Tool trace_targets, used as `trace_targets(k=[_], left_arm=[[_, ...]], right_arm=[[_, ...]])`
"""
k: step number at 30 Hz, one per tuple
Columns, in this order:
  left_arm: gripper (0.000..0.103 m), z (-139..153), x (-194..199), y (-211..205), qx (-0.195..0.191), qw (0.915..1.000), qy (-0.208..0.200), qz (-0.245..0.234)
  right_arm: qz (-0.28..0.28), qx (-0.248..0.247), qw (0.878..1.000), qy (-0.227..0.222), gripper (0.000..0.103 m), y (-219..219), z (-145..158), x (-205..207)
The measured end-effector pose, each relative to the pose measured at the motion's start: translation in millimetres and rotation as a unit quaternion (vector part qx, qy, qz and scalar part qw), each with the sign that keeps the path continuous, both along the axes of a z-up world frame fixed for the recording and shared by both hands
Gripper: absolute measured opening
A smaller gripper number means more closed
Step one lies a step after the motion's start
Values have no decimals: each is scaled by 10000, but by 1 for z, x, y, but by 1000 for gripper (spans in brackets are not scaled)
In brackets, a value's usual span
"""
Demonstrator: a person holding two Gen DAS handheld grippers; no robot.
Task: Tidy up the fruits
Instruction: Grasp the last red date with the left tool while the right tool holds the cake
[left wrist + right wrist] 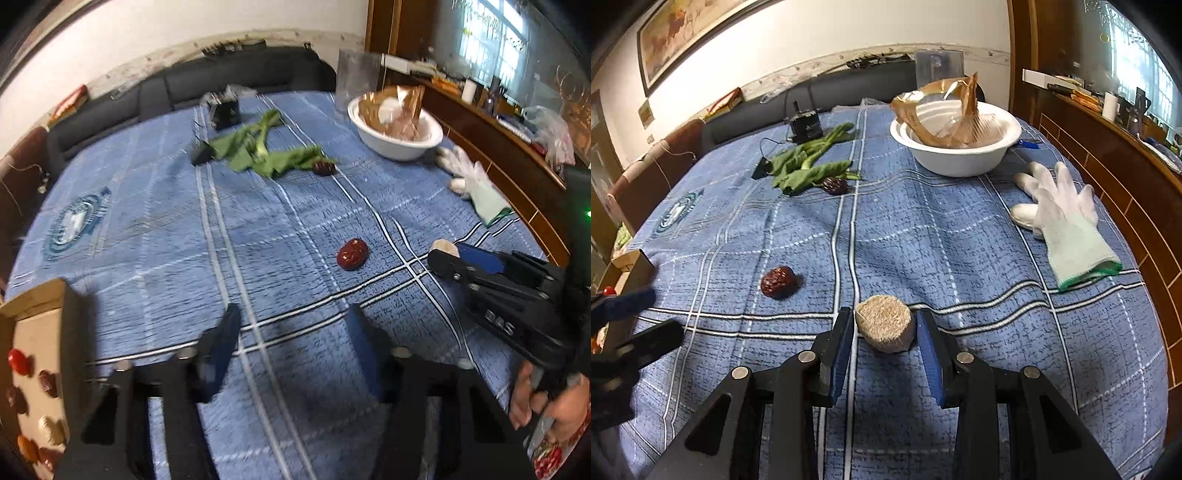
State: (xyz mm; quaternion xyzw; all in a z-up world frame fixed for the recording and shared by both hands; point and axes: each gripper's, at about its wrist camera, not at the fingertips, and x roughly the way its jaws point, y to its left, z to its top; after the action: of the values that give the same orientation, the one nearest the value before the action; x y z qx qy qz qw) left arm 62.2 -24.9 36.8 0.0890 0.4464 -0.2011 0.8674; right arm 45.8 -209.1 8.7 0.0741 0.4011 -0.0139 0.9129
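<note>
Fingers (846, 339) of the right gripper (885, 334) stand spread astride the tan puffed cake (885, 328) on the desk (960, 240), not yet pinching, while the left gripper (291, 343), also spread, holds nothing.

Left gripper (291, 332) jaws apart over blue cloth (166, 229), red date (352, 253) ahead

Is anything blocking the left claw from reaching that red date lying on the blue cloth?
Nothing visible. Only bare tablecloth lies between the open left gripper and the red date. The right gripper sits off to the side, around a tan snack.
</note>
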Motion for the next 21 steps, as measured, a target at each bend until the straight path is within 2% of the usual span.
trace_targets(k=[8, 13, 21], left_arm=[[49, -13, 23, -27, -309, 9987, 82, -397], [49, -17, 34, -44, -335, 9980, 129, -527], [49, -23, 39, -62, -116, 9976, 67, -674]], right_arm=[[-26, 533, 9986, 53, 38, -14, -7, 1], [13, 455, 9989, 66, 38, -10, -7, 2], [19, 376, 9993, 68, 38, -8, -7, 2]])
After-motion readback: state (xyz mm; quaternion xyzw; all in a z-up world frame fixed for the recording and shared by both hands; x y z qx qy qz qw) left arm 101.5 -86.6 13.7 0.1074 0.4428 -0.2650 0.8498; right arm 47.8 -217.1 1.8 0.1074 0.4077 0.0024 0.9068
